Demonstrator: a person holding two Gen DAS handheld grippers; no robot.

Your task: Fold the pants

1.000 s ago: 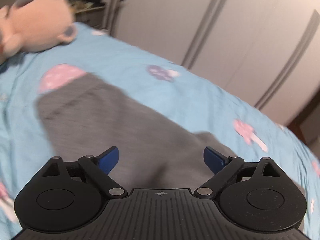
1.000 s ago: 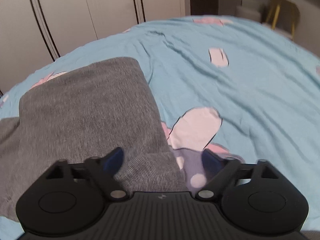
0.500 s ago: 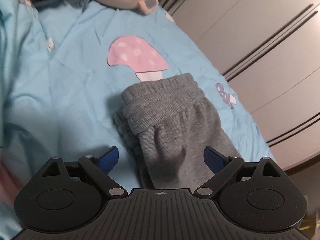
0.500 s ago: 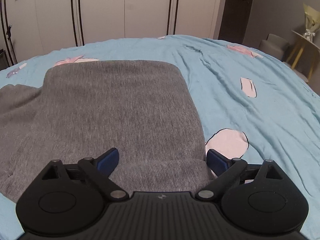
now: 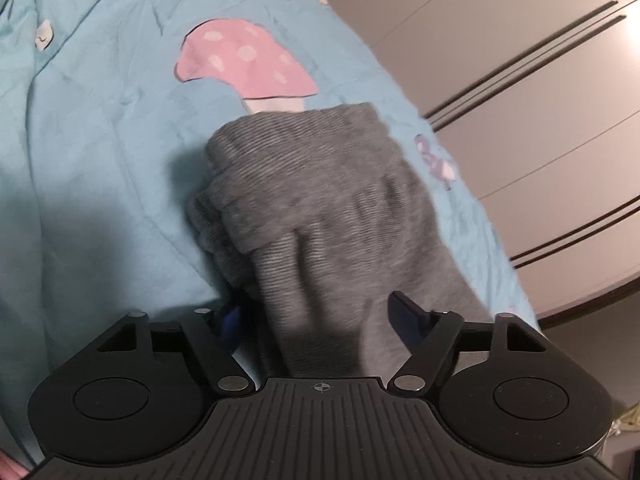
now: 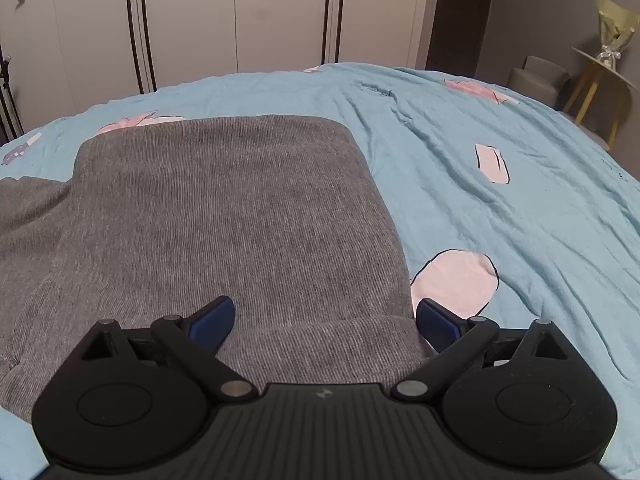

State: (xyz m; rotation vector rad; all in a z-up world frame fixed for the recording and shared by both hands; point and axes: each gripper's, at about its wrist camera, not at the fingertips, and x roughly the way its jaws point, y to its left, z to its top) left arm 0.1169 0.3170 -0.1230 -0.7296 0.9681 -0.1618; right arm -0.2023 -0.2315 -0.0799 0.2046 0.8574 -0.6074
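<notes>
Blue mushroom-print duvet [image 5: 100,128], wardrobe doors [image 6: 240,16] behind. Left gripper [image 5: 316,316] has swung from mid-leg to the grey sweatpants [image 5: 320,200] cuffs at 12 o'clock, jaws just closing around the bunched leg, grip not certain. Right gripper [image 6: 324,316] just opened fully, straddling the folded edge, holding nothing: likely next fold starting.

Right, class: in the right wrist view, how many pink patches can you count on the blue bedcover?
4 pink patches: one nearest the camera, a small one beyond it, one near the far edge, one peeking from behind the grey pants. More may hide under the pants.
</notes>
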